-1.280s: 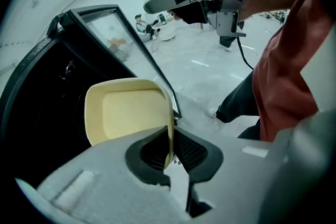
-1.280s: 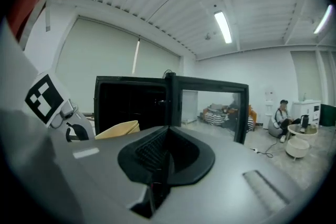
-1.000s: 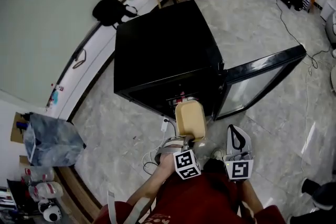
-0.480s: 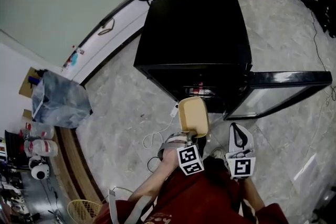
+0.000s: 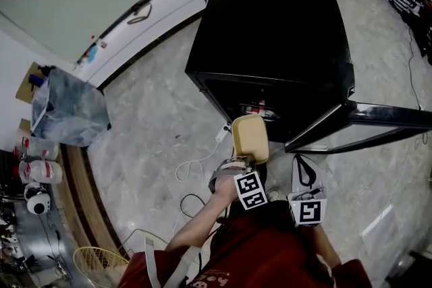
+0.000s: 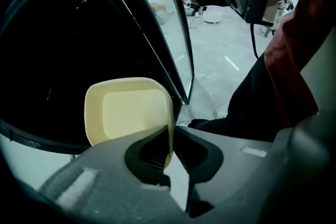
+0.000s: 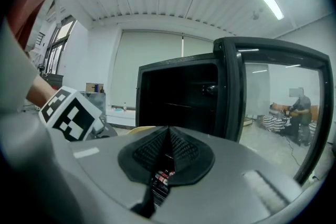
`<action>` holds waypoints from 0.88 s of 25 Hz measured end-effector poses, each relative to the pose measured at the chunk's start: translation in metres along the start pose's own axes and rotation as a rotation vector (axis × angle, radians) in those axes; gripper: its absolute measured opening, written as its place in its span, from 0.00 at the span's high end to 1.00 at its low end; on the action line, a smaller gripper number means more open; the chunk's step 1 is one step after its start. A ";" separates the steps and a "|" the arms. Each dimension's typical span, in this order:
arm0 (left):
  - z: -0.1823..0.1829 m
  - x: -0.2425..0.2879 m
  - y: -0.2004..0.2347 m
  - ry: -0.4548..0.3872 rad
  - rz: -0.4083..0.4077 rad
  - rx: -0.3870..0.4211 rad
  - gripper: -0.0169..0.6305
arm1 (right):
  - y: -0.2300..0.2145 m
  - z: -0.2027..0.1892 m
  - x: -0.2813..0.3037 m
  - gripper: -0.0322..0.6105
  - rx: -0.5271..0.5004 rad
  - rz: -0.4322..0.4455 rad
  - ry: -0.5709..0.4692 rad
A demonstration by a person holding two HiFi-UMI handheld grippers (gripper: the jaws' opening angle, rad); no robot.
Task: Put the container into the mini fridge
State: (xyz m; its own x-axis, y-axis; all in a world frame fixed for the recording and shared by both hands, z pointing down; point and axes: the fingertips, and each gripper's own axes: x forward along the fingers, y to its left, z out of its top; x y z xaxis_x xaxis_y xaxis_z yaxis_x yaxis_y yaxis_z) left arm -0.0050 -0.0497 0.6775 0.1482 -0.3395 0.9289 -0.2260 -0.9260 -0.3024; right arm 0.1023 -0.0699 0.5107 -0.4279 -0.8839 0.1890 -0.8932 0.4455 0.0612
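A pale yellow container (image 5: 250,138) hangs in front of the black mini fridge (image 5: 277,44), gripped by its rim. My left gripper (image 5: 248,165) is shut on that rim; in the left gripper view the container (image 6: 128,110) stands out ahead of the left gripper (image 6: 169,147) against the dark fridge opening. The fridge door (image 5: 378,125) stands swung open to the right. My right gripper (image 5: 305,180) hangs beside the left one, jaws closed on nothing. In the right gripper view the right gripper (image 7: 168,152) faces the fridge's open inside (image 7: 178,97), with the door (image 7: 278,97) to the right.
Red cans (image 5: 255,108) show on a shelf inside the fridge. A white cable (image 5: 196,162) lies on the marble floor at the left. A grey bag (image 5: 64,108) and a low counter edge stand further left. A person sits far off behind the door (image 7: 300,107).
The head view has turned, so the fridge now sits higher and more to the right. The container stays in the left gripper, close in front of the fridge opening.
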 end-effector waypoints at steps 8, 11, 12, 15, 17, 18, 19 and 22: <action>-0.015 0.054 0.022 0.027 -0.027 -0.010 0.94 | -0.002 -0.009 0.012 0.95 0.022 0.000 0.042; -0.016 0.075 0.031 0.049 -0.033 0.013 0.94 | -0.007 -0.013 0.016 0.95 0.020 0.009 0.064; -0.015 0.081 0.035 0.054 -0.031 0.023 0.94 | -0.007 -0.014 0.017 0.95 0.015 0.012 0.069; -0.012 0.094 0.047 0.066 -0.037 0.048 0.94 | -0.004 -0.020 0.020 0.95 0.014 0.018 0.087; -0.004 0.102 0.057 0.063 -0.049 0.047 0.94 | -0.003 -0.021 0.023 0.95 0.017 0.027 0.097; -0.001 0.106 0.064 0.061 -0.052 0.046 0.94 | -0.002 -0.021 0.025 0.95 0.021 0.034 0.094; 0.002 0.109 0.071 0.063 -0.052 0.049 0.94 | -0.001 -0.019 0.026 0.95 0.025 0.041 0.090; 0.007 0.124 0.093 0.081 -0.036 0.080 0.94 | -0.002 -0.017 0.029 0.95 0.022 0.041 0.092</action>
State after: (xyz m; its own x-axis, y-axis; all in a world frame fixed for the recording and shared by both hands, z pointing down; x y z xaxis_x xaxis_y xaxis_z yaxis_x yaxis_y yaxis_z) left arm -0.0007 -0.1793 0.7625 0.0755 -0.2940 0.9528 -0.1442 -0.9487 -0.2813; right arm 0.0944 -0.0940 0.5332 -0.4508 -0.8476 0.2799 -0.8784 0.4770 0.0297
